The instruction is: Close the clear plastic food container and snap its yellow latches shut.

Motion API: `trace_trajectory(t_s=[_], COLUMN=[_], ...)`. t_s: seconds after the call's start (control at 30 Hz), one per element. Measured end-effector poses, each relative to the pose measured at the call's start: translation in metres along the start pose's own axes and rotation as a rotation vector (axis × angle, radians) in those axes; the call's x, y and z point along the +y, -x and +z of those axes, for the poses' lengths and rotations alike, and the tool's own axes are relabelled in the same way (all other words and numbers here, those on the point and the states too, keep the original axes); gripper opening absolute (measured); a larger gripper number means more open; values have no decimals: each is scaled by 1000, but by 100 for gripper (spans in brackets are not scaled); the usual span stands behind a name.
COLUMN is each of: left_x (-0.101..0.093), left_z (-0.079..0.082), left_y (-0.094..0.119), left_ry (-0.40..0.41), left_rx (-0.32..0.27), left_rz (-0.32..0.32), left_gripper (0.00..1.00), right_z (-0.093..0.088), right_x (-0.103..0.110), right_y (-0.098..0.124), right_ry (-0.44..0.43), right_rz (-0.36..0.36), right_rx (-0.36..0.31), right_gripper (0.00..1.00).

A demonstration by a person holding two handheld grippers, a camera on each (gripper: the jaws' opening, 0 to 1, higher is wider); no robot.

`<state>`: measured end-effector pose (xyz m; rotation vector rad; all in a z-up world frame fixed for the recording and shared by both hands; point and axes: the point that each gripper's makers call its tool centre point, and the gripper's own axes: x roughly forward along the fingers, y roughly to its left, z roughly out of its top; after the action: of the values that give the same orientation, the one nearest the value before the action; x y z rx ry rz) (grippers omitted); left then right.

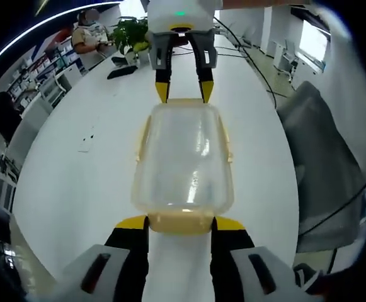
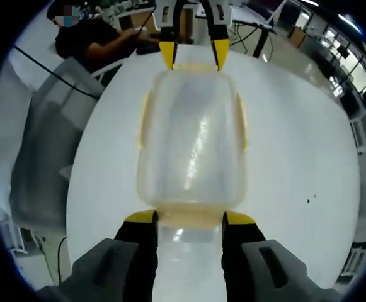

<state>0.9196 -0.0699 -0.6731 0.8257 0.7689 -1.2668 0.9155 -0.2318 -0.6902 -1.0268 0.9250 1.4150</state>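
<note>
A clear plastic food container (image 1: 184, 160) (image 2: 192, 145) lies lengthwise on the white table (image 1: 75, 189) with its lid on. Thin yellow latches run along its long sides (image 1: 143, 135) (image 2: 240, 123). My left gripper (image 1: 181, 224) is open, its yellow-tipped jaws standing either side of the near-end yellow latch (image 1: 181, 221). Facing it from the far end, my right gripper (image 1: 184, 92) is open too. In the right gripper view its own tips (image 2: 190, 218) flank that end's latch (image 2: 191, 217), with the left gripper (image 2: 194, 56) opposite.
A grey chair (image 1: 321, 157) (image 2: 44, 145) stands close against one long edge of the table. A potted plant (image 1: 129, 34) and a dark flat object (image 1: 121, 72) sit at the table's far end. One person (image 1: 88, 31) sits there, another (image 2: 88, 38) at the other end. Cables (image 1: 252, 63) trail across.
</note>
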Motion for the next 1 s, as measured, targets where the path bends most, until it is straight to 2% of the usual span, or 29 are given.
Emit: trace_trajectory(t_s=[0.43,0.73,1.0], left_x=[0,2,-3], left_z=[37,44,47], left_y=[-42,-58,-67], left_ry=[-28,-34,-33], left_rx=[-30,-30,-35], left_rz=[-20,1,0], left_gripper=[32,32,32], right_z=[-55,-69,-81], right_x=[4,-3,-1], right_y=[6,2,-7], right_ry=[-43,-32,-29], right_rz=[1,-13,-3], right_rx=[25,36,59], right_gripper=[36,36,36])
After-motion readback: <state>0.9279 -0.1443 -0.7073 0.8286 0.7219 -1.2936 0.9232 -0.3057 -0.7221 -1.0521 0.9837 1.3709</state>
